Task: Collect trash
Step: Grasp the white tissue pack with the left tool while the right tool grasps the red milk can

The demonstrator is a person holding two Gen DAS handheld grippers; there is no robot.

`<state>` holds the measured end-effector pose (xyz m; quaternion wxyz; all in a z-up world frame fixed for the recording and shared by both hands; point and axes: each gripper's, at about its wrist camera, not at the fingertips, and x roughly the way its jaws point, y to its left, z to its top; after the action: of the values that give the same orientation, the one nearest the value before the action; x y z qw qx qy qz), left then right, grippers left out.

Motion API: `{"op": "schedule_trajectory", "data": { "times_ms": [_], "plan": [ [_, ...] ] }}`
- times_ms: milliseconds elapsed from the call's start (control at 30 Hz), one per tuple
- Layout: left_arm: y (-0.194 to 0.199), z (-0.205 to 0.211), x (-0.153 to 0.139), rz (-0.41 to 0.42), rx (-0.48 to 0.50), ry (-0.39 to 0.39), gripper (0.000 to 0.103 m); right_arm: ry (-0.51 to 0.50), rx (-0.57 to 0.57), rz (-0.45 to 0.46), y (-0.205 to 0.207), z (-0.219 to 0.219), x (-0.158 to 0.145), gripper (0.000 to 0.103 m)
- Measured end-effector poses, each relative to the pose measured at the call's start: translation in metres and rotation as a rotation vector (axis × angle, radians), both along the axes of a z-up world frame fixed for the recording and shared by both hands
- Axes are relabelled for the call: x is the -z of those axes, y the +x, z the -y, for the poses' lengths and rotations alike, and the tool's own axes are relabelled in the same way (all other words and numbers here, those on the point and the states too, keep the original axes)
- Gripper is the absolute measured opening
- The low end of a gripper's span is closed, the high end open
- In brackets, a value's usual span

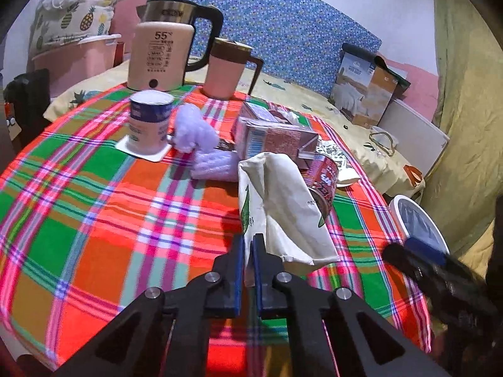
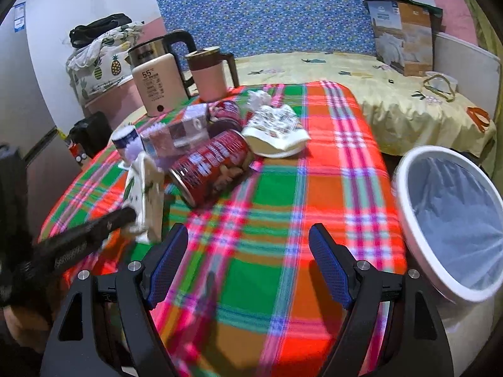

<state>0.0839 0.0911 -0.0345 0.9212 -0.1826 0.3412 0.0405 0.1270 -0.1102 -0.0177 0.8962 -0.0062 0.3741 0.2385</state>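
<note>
White paper bag (image 1: pixel 283 207) pinched by left fingers (image 1: pixel 249 251) (right fingers (image 2: pixel 248 251) spread); one bin (image 2: pixel 446 220).

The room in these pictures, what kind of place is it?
Probably a bedroom at home: a bed with a patterned headboard stands behind the table, which holds a kettle.

Both the left gripper (image 1: pixel 250 245) and the right gripper (image 2: pixel 248 235) are built from black angular arms, fitted with blue textured pads (image 2: pixel 330 270) and fastened by round silver screws (image 2: pixel 362 264)
</note>
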Motion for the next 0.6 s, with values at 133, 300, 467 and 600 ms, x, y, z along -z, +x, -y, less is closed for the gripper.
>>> {"op": "schedule_trajectory", "data": {
  "times_ms": [133,300,467,600],
  "plan": [
    [-0.011,-0.011,-0.002,0.009,-0.024,0.018,0.005,0.042,-0.005,-0.001,0.015,-0.024,-0.003,0.08],
    [-0.021,-0.027,-0.004,0.017,-0.055,0.02,0.005,0.071,0.02,-0.045,0.036,-0.049,0.003,0.08],
    [-0.024,-0.039,-0.003,0.016,-0.074,0.013,0.005,0.083,0.078,-0.128,0.052,-0.056,0.016,0.08],
    [-0.024,-0.041,0.0,0.016,-0.069,0.006,0.005,0.063,0.093,-0.14,0.055,-0.056,0.019,0.08]
  ]
}}
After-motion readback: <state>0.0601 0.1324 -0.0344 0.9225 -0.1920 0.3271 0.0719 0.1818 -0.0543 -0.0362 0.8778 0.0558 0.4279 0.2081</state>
